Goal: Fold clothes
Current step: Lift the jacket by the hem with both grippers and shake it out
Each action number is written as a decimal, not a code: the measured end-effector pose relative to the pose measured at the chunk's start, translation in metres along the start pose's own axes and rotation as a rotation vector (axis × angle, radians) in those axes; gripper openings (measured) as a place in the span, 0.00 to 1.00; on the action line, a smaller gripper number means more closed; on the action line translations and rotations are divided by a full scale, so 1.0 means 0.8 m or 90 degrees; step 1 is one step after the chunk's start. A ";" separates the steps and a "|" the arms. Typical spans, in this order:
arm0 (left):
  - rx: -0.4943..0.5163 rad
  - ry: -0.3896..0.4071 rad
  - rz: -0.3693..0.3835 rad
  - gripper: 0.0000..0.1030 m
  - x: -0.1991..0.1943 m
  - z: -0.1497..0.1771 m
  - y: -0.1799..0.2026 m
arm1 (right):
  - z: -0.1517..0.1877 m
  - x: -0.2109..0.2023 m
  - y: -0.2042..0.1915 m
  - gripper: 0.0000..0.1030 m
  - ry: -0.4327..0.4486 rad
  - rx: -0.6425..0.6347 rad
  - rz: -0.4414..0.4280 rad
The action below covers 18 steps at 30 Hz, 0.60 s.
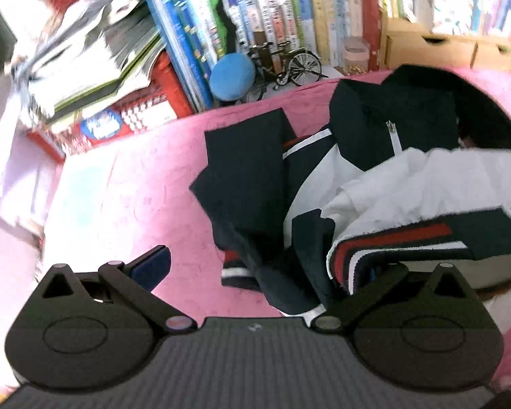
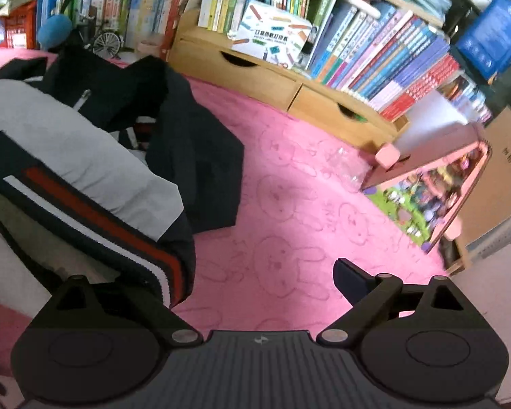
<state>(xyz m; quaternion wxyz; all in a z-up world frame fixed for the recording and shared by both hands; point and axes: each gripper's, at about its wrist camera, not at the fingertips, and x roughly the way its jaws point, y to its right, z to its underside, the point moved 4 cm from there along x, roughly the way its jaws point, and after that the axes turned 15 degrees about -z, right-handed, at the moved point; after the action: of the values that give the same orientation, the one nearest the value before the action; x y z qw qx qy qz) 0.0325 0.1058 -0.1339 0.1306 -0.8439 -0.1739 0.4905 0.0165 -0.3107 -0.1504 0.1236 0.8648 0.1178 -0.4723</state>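
A navy, white and red jacket lies bunched on the pink blanket, its collar toward the far bookshelf. The left gripper stands wide, jacket hem draped over its right finger. The right gripper also stands wide over bare blanket, jacket at its left finger.
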 end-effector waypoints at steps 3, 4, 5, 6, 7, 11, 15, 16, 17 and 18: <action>-0.044 0.032 0.020 1.00 -0.018 -0.045 -0.021 | -0.043 -0.013 0.017 0.91 0.024 0.014 -0.013; -0.056 0.066 0.016 1.00 -0.032 -0.069 -0.029 | -0.066 -0.023 0.023 0.91 0.047 0.006 -0.005; -0.066 0.103 0.010 1.00 -0.049 -0.093 -0.038 | -0.093 -0.037 0.028 0.91 0.076 -0.006 0.007; -0.077 0.146 0.005 1.00 -0.071 -0.119 -0.051 | -0.124 -0.055 0.033 0.91 0.111 -0.018 0.021; -0.089 0.191 0.002 1.00 -0.096 -0.146 -0.066 | -0.155 -0.075 0.039 0.91 0.147 -0.030 0.037; -0.166 0.394 -0.002 1.00 -0.227 -0.247 -0.147 | -0.279 -0.202 0.059 0.92 0.340 -0.106 0.120; -0.246 0.584 -0.011 1.00 -0.368 -0.271 -0.226 | -0.340 -0.371 0.068 1.00 0.581 -0.108 0.183; -0.255 0.617 -0.010 1.00 -0.389 -0.260 -0.237 | -0.339 -0.408 0.067 1.00 0.636 -0.103 0.186; -0.259 0.642 -0.006 1.00 -0.405 -0.246 -0.246 | -0.333 -0.434 0.066 1.00 0.672 -0.101 0.181; -0.255 0.649 0.000 1.00 -0.409 -0.228 -0.249 | -0.320 -0.450 0.064 1.00 0.690 -0.103 0.171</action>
<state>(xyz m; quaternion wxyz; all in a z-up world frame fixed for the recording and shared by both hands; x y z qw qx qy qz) 0.0091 0.1392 0.2885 0.0351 -0.9830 -0.1786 -0.0229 0.0451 -0.3070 0.2933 0.1703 0.9789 0.0887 0.0696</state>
